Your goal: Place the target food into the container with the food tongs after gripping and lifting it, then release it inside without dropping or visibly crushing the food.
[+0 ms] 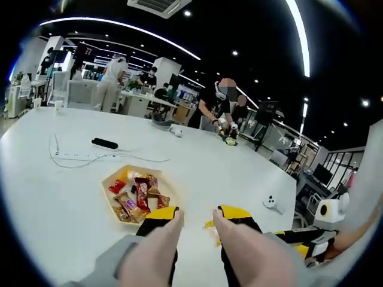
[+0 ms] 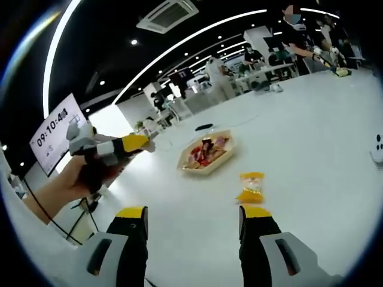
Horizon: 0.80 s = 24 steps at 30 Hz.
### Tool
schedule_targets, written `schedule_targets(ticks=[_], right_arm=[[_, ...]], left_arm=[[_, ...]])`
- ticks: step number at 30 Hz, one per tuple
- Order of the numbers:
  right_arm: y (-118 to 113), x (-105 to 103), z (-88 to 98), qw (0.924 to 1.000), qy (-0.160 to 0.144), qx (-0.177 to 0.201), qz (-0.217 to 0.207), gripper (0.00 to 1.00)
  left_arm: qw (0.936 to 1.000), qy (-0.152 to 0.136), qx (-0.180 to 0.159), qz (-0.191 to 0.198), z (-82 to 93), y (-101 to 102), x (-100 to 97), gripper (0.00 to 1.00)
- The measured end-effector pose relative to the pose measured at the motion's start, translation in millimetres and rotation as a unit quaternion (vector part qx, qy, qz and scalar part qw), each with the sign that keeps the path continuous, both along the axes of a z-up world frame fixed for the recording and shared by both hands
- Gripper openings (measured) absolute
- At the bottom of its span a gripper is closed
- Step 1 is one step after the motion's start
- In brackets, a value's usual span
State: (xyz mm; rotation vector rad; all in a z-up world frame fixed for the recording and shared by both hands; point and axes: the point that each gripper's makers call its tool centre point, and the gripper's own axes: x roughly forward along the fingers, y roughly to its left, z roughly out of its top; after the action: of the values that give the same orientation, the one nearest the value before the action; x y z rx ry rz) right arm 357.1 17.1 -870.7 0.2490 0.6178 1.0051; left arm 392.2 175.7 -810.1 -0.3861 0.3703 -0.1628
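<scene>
Looking along our left gripper (image 1: 196,220), jaws spread, we see the tray (image 1: 112,182) of snacks just ahead-left on the bench (image 1: 54,197), while our right gripper (image 2: 192,216), also spread and empty, points at the yellow packet (image 2: 251,186) lying just beyond its right jaw, short of the tray (image 2: 221,158).

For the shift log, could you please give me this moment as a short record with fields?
Surface: white table
Container: hexagonal tray holding wrapped snacks
Loose item: orange snack packet on the table, beside the tray
Right tool: open, empty, short of the packet
Left tool: open, empty, near the tray
Background: people at the table's far end
</scene>
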Motion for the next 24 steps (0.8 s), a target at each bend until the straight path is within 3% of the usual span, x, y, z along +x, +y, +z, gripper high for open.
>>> schedule_targets(ticks=[5, 13, 18, 24], right_arm=[[-1, -2, 1.6, 1.0000, -0.004, 0.003, -0.009, 0.62], [-5, 1, 3.4, 0.9994, 0.008, 0.012, -0.031, 0.62], [9, -7, -2.2, 1.0000, 0.007, 0.007, 0.001, 0.62], [6, 2, 1.6, 0.9998, 0.005, 0.013, -0.015, 0.62]], left_arm=[[0.9997, -0.001, 0.007, -0.023, 4.8, -8, 5.0, 0.24], [0.9988, 0.010, 0.027, -0.039, -3.2, -15, 7.2, 0.24], [0.9988, 0.012, 0.031, -0.037, -3.1, -19, 8.0, 0.25], [0.9979, 0.012, 0.040, -0.050, -3.9, -28, 6.1, 0.25]])
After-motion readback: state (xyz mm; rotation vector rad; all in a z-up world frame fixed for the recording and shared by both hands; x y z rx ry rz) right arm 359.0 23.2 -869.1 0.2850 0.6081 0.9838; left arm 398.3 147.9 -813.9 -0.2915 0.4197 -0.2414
